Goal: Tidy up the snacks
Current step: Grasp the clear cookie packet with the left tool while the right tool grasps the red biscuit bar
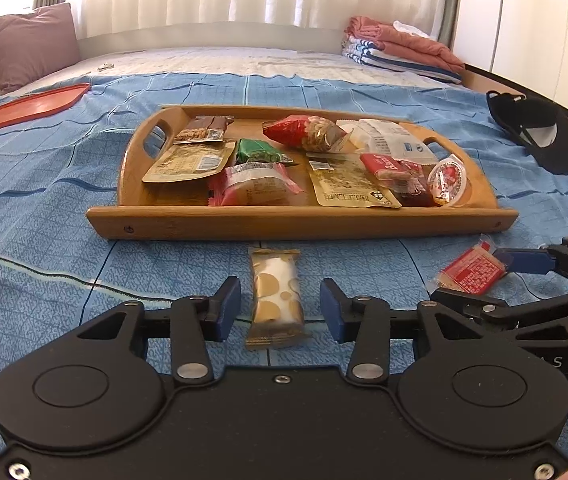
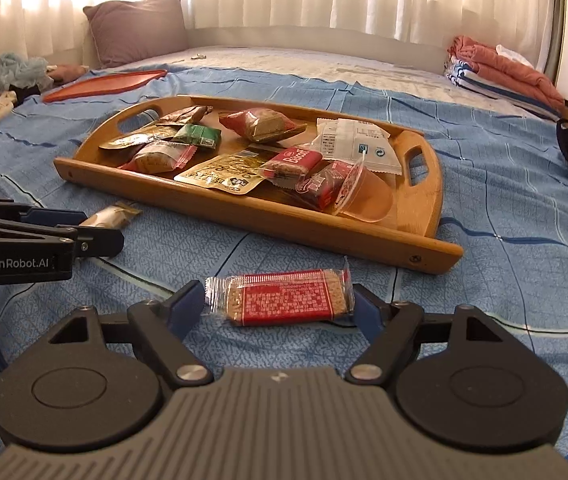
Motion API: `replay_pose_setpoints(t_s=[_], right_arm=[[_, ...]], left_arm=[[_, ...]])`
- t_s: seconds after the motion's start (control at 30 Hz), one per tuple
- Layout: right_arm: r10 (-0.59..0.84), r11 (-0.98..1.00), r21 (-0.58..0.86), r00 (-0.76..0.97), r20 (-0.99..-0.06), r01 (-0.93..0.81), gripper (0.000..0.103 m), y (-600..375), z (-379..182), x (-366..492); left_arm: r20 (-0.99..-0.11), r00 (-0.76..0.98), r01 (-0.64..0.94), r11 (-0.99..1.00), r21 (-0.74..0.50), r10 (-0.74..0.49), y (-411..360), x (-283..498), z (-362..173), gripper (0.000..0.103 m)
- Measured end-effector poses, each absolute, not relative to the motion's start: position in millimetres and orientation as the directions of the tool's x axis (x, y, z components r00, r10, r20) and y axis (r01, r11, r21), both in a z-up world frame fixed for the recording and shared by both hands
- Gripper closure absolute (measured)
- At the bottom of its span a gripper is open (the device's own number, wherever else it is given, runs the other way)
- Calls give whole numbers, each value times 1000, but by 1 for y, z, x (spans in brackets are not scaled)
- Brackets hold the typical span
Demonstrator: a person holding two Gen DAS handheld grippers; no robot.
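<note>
Snacks are lying right between your fingers on both sides, and the way each one lies is what you're working with. Your left gripper (image 1: 279,310) is standing partly open, pads clear of the gold-dotted cake pack (image 1: 276,298), which is lying on the blue bedspread (image 1: 43,240) dead centre between the tips. Its long axis is running straight away from you, along the fingers, so you're closing across its narrow width: an easy squeeze.

Your right gripper (image 2: 279,304) is standing wide, and the red cracker bar (image 2: 284,298) is lying crosswise in front of it, long axis spanning from one fingertip to the other. The crimped ends are sitting at or just against the blue pads; whether they're actually pressing I can't tell, but the bar is looking flat on the cloth, not lifted. Closing here means squeezing it end to end, and it could buckle, so I'd say you're better off rolling the wrist first.

Beyond both sets of fingertips, the wooden tray (image 1: 304,222) is waiting, its near wall just past the cake pack, further off and to the right from the bar. Each snack is plainly nearer its own hand.
</note>
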State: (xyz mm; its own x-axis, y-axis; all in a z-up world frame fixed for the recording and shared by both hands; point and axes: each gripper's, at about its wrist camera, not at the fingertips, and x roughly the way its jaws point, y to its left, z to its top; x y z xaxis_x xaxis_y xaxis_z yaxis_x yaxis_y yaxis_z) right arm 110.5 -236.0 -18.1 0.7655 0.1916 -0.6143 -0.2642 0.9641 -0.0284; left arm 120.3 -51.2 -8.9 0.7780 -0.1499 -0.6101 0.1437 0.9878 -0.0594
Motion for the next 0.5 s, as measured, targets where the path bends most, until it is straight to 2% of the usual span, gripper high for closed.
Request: replay_pose_setpoints(t_s=[0.07, 0.17, 0.2, 0.23, 0.27, 0.5], right_arm=[[188, 963, -35, 762, -619, -266, 18, -235, -18, 111], [191, 963, -29, 758, -624, -266, 25, -234, -18, 111], [192, 963, -27, 757, -624, -267, 27, -234, -17, 110], [192, 963, -27, 758, -623, -266, 27, -234, -16, 109], [193, 963, -28, 759, -622, -267, 28, -234, -16, 108], [203, 964, -12, 764, -613, -266, 30, -233, -10, 103]], left_arm=[[-610, 779, 145, 988, -54, -147, -52, 120, -9, 60], [-605, 783, 157, 987, -34, -145, -53, 119, -10, 62], [-604, 784, 156, 987, -28, -141, -53, 118, -10, 67], [-605, 784, 154, 988, -27, -139, -52, 118, -9, 78], [-603, 785, 152, 988, -31, -140, -51, 117, -9, 81], [-573, 807, 158, 987, -24, -144, -48, 111, 2, 82]])
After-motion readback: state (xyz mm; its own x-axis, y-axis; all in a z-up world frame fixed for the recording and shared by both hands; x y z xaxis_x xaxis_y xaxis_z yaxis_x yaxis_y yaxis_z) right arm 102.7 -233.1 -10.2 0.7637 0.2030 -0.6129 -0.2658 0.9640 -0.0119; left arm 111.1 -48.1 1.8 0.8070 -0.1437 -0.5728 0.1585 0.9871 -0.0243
